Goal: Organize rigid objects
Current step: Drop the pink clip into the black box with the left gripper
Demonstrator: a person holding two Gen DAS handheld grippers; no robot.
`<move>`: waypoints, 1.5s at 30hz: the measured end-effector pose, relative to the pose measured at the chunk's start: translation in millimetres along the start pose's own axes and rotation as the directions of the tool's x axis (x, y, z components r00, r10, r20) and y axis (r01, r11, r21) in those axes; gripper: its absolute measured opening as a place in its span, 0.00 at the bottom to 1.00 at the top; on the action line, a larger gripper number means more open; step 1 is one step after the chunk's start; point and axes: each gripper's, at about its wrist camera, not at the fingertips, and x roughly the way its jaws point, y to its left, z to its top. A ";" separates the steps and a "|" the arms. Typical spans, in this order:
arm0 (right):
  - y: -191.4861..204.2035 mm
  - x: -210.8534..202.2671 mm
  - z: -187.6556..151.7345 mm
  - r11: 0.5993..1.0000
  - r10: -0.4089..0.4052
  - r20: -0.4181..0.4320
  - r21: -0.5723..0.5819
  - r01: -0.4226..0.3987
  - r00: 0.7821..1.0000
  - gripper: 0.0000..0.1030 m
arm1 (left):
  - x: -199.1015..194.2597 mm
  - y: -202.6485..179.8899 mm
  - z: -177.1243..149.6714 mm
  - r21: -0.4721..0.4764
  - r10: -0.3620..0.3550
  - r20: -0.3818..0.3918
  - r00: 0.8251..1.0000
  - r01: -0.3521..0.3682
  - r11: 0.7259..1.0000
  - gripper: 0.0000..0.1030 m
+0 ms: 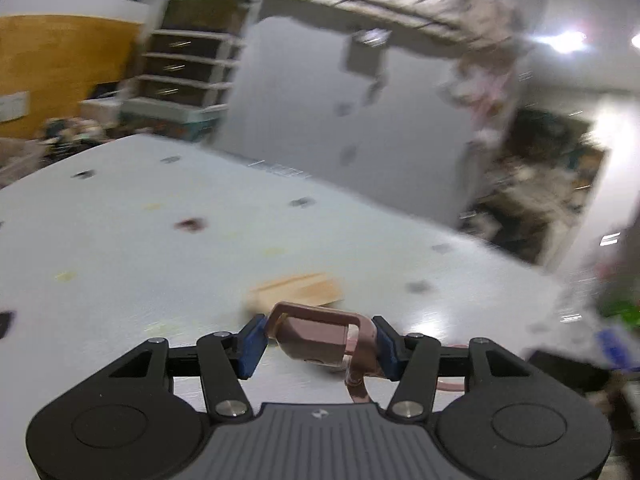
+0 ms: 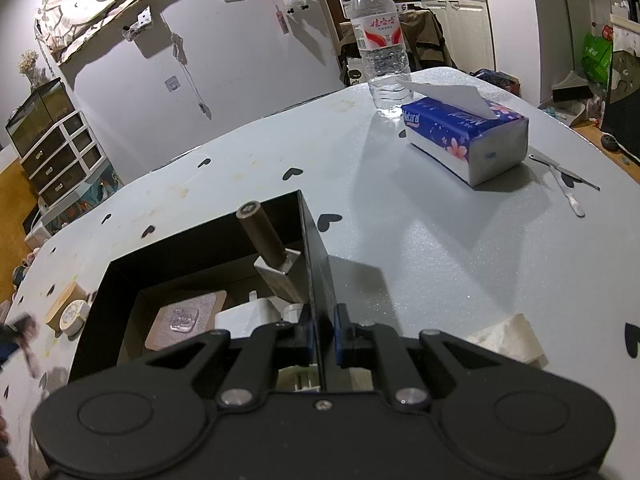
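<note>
**Between both sets of pads: one item each**

Between left gripper (image 1: 318,342) pads: pink clip-like object (image 1: 320,338), clamped (view blurred). Ahead of it, wooden block (image 1: 298,292) on table (image 1: 120,240).

Right gripper (image 2: 322,338) closed on right wall of black box (image 2: 316,276). Left of that wall, inside: brown cylinder (image 2: 262,236), white adapter (image 2: 246,316). Ahead right: tissue pack (image 2: 466,136), water bottle (image 2: 378,40).

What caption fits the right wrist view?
Right gripper clamps the black box wall; bottle and tissues stand beyond.
</note>
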 end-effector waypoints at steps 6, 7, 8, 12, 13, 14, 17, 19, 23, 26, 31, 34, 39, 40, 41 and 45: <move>-0.1 -0.1 -0.6 1.000 0.000 0.001 0.001 0.000 1.000 0.10 | -21.0 -72.8 4.8 0.144 -0.279 -0.029 0.960 0.281 0.949 0.55; -0.2 -0.2 -0.7 1.000 0.000 0.001 0.001 0.000 1.000 0.10 | -21.3 -87.1 2.3 0.171 -0.314 -0.047 0.948 0.317 0.933 0.55; -0.3 -0.1 -0.6 1.000 0.001 0.001 0.002 -0.001 1.000 0.10 | -20.5 -98.0 0.0 0.192 -0.338 -0.064 0.939 0.344 0.919 0.55; -2.0 -0.3 -1.1 1.000 0.008 0.002 0.005 -0.008 1.000 0.10 | -14.5 -143.6 -18.1 0.302 -0.382 -0.135 0.914 0.405 0.863 0.55; -2.5 -0.3 -1.1 1.000 0.010 0.002 0.005 -0.010 1.000 0.10 | -11.6 -153.5 -23.5 0.339 -0.374 -0.144 0.916 0.401 0.851 0.55; -2.7 -0.3 -1.2 1.000 0.012 0.002 0.006 -0.012 1.000 0.10 | -9.2 -160.6 -27.5 0.372 -0.364 -0.151 0.919 0.394 0.841 0.55; -3.1 -0.2 -0.9 1.000 0.016 0.002 0.006 -0.016 1.000 0.10 | 1.9 -177.7 -37.3 0.445 -0.322 -0.184 0.929 0.371 0.815 0.55; -4.0 -0.3 -1.0 1.000 0.021 0.003 0.008 -0.021 1.000 0.10 | 9.5 -181.9 -41.2 0.492 -0.297 -0.214 0.931 0.365 0.790 0.55; -4.6 -0.1 -1.0 1.000 0.024 0.003 0.008 -0.024 1.000 0.11 | 15.8 -185.3 -48.9 0.586 -0.270 -0.258 0.928 0.372 0.720 0.55; -4.6 -0.1 -1.0 1.000 0.026 0.004 0.011 -0.026 1.000 0.11 | 17.7 -189.0 -50.5 0.622 -0.259 -0.273 0.926 0.376 0.687 0.55; -4.1 0.0 -1.0 1.000 0.026 0.004 0.012 -0.026 1.000 0.11 | 19.9 -191.2 -50.2 0.610 -0.268 -0.289 0.919 0.393 0.688 0.93; -4.2 0.0 -0.9 1.000 0.026 0.003 0.012 -0.026 1.000 0.11 | 14.5 -192.7 -51.5 0.603 -0.291 -0.291 0.911 0.411 0.684 0.96; -4.0 -0.1 -1.0 1.000 0.027 0.004 0.013 -0.027 1.000 0.11 | 12.8 -192.3 -50.0 0.574 -0.301 -0.319 0.899 0.436 0.693 0.96; -3.4 -0.1 -0.9 1.000 0.026 0.004 0.012 -0.026 1.000 0.11 | 12.5 -192.4 -49.9 0.570 -0.302 -0.321 0.898 0.438 0.695 0.96; -4.1 -0.1 -0.9 1.000 0.027 0.004 0.012 -0.027 1.000 0.11 | 12.0 -192.5 -50.0 0.569 -0.302 -0.323 0.897 0.439 0.696 0.97; -4.1 -0.2 -0.9 1.000 0.027 0.004 0.013 -0.027 1.000 0.11 | 9.5 -193.2 -49.4 0.556 -0.310 -0.336 0.889 0.453 0.697 1.00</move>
